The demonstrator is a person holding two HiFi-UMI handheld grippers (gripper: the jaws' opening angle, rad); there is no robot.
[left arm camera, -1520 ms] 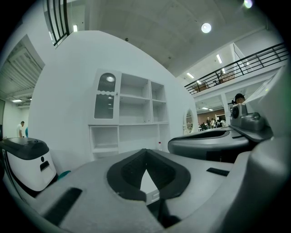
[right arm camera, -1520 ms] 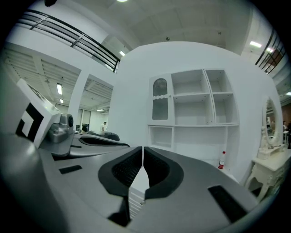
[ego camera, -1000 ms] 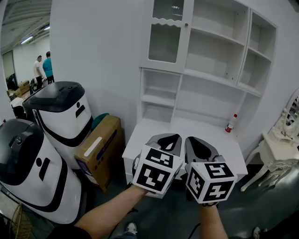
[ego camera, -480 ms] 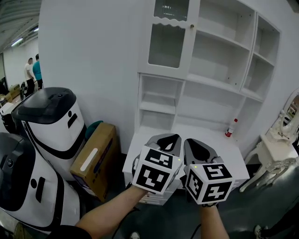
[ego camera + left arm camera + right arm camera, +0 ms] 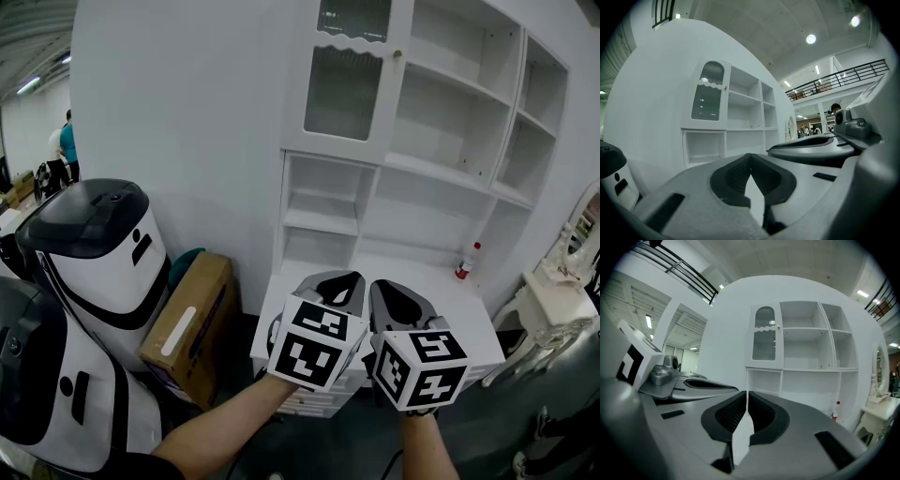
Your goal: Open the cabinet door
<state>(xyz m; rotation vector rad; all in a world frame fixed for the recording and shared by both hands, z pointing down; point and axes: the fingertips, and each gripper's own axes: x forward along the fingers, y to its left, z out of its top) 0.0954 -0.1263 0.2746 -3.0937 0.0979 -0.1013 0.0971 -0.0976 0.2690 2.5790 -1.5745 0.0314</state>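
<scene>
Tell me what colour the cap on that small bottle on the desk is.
Red, on a mostly white bottle; the head view shows it best.

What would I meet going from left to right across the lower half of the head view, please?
Rear white-and-black machine, cardboard box, left gripper, right gripper, red-capped bottle, ornate white table.
</scene>
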